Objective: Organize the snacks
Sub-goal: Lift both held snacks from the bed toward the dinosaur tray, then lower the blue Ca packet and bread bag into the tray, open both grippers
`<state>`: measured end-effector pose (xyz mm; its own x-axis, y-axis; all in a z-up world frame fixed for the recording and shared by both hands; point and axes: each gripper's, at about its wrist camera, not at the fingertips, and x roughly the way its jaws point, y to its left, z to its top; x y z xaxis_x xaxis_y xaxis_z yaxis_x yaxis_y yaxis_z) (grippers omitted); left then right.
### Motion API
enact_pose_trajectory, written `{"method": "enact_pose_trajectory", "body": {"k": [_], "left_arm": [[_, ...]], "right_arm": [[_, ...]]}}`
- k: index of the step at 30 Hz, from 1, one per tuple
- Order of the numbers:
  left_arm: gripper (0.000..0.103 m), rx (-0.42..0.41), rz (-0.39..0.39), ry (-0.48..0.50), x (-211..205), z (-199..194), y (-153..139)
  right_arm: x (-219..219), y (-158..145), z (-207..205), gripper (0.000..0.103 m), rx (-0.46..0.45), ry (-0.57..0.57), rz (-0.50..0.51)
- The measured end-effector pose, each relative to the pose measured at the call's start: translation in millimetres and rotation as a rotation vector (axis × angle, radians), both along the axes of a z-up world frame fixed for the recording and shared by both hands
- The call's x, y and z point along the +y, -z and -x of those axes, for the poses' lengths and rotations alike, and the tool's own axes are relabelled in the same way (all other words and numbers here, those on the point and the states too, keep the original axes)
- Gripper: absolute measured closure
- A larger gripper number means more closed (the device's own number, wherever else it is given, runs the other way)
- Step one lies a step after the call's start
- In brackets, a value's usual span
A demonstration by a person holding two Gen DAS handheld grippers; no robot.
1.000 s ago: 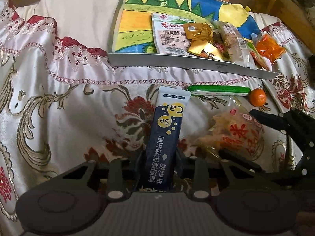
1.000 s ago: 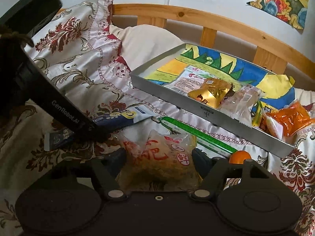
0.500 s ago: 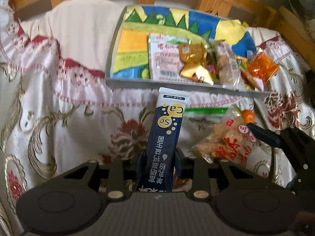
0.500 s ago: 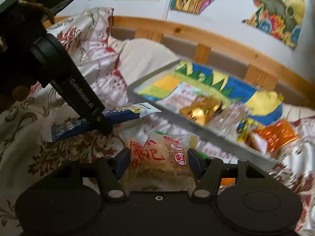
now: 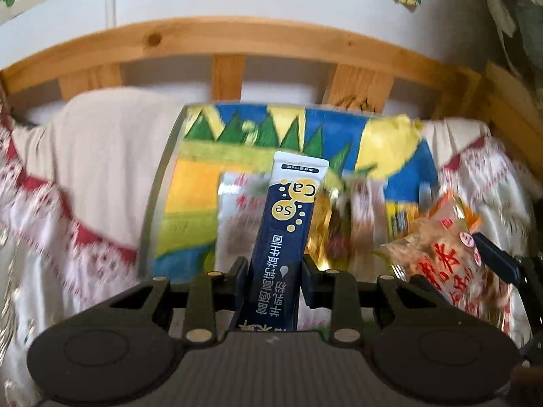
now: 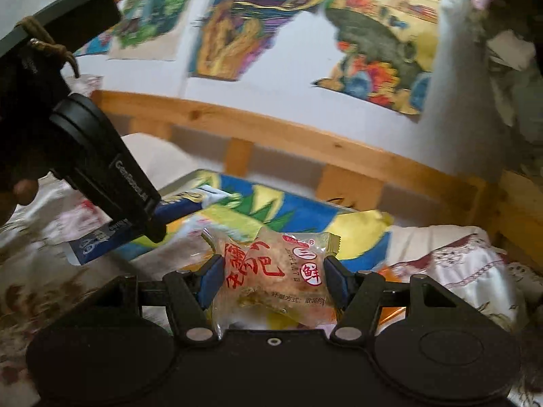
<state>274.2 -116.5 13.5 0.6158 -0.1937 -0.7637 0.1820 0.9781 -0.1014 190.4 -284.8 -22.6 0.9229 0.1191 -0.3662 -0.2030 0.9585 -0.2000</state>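
Two packets are now off the cloth and in the air over the tray (image 5: 159, 183), where half a second ago they hung just short of its near wall. On the left, the left gripper (image 5: 273, 271) is clamped on the blue sachet (image 5: 288, 234), which points forward above the tray's painted floor. On the right, the right gripper (image 6: 273, 281) squeezes the rice-cracker bag (image 6: 271, 271) above what seems, through blur, the tray's right part. Release looks next.
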Motion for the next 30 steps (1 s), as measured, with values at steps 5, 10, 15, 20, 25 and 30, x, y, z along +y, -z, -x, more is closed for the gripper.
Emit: {"method": "enact_pose_trajectory", "body": {"k": [5,10,15,20,25,30], "left_arm": [[0.068,-0.043,-0.020,-0.006,-33,-29,-1],[0.068,-0.043,-0.063,0.023,-64,-56,7],[0.068,-0.015,-0.063,0.020,-80,-76,26],[0.068,0.003,-0.054,-0.005,-83,-85,44],[0.066,0.012,-0.066,-0.014,-84,-88,51],[0.063,0.013,-0.073,-0.022,-82,-90,51]], "right_arm": [[-24,0,-42,0.037,-0.041,0.072,-0.017],[-42,8,-75,0.037,-0.031,0.113,-0.051],[-52,22,-91,0.037,0.020,0.132,-0.067],[-53,28,-95,0.035,0.028,0.125,-0.075],[-52,31,-96,0.030,0.031,0.113,-0.067],[-51,32,-95,0.021,0.022,0.122,-0.072]]}}
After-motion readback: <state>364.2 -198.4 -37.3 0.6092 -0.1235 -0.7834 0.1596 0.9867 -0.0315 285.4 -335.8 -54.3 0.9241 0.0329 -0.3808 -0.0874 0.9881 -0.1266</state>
